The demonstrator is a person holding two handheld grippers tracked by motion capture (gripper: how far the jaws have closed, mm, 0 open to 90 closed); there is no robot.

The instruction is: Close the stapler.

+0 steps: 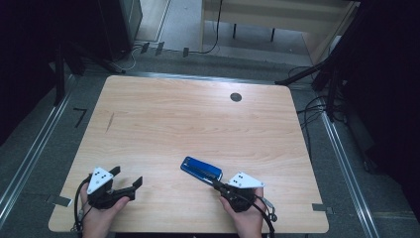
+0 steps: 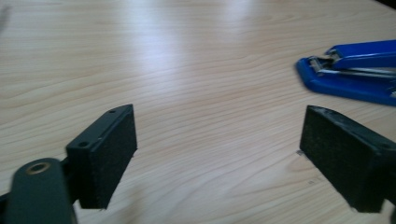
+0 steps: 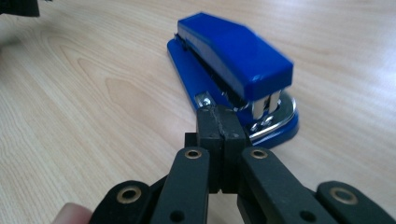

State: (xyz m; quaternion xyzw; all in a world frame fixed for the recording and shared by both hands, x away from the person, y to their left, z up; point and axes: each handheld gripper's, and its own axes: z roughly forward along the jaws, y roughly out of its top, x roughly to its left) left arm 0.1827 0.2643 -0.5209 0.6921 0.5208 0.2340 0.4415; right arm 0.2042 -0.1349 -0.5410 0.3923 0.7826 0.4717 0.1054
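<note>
Blue stapler (image 1: 201,168) is seen lying on the wooden surface (image 1: 163,119), long axis slanting toward the closed, empty right claw (image 1: 216,183) at its near end; the left claw (image 1: 128,179), spread wide, stands well apart.

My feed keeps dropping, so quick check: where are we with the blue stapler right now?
Done: the blue stapler lies flat on the table, gripped by neither gripper. In hand: the right gripper, jaws shut together, has its tip at the stapler's front end. The left gripper stands open over bare wood. Left: any pressing or lifting of the stapler.
</note>
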